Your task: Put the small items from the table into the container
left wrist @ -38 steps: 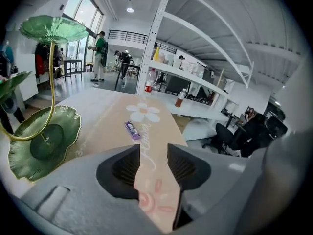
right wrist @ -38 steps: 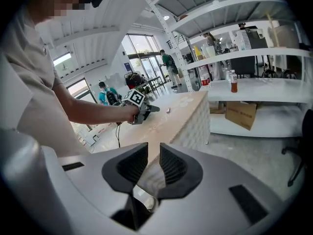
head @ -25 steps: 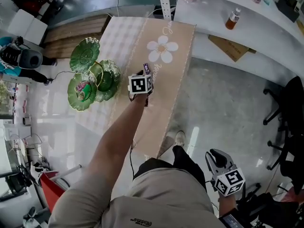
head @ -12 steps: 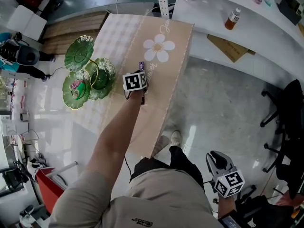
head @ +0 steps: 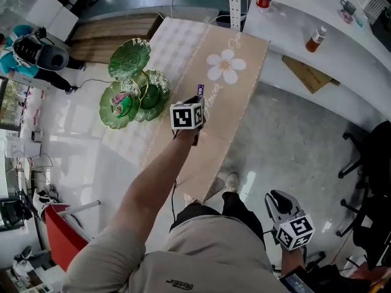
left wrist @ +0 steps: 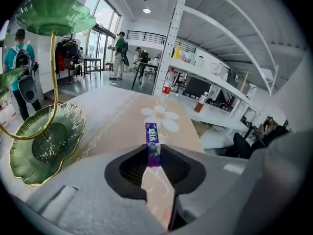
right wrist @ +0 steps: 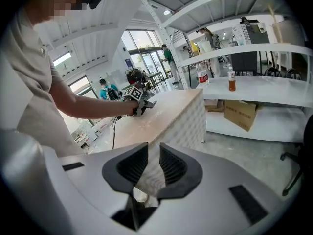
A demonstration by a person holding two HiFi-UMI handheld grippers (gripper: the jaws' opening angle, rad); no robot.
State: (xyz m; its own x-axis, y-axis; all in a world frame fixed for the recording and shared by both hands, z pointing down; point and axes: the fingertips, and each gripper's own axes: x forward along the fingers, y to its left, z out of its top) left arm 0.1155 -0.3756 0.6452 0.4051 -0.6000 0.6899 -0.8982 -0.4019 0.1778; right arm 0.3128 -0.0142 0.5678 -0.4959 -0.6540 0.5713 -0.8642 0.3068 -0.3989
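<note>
My left gripper [head: 197, 101] is over the middle of the beige flower-print tablecloth [head: 235, 96], shut on a small purple stick packet [head: 200, 91]. In the left gripper view the packet [left wrist: 153, 146] stands upright, pinched between the dark pads [left wrist: 133, 167]. The container, a green leaf-shaped tiered dish stand [head: 132, 91], stands to the left of the gripper; its lower dish [left wrist: 45, 143] is close by, and one dish holds a small item [head: 120, 107]. My right gripper [head: 276, 201] hangs low beside the person's leg, away from the table, open with nothing between its pads [right wrist: 172, 165].
A white shelf unit [head: 342, 44] runs along the back right with an orange bottle [head: 315, 39] and a cardboard box [head: 306, 73] below. Black office chairs [head: 372, 163] stand at the right. Bags and a person [head: 33, 54] are at the far left.
The left gripper has risen a little off the tablecloth with the purple packet between its jaws. The right gripper stays down by the person's side.
</note>
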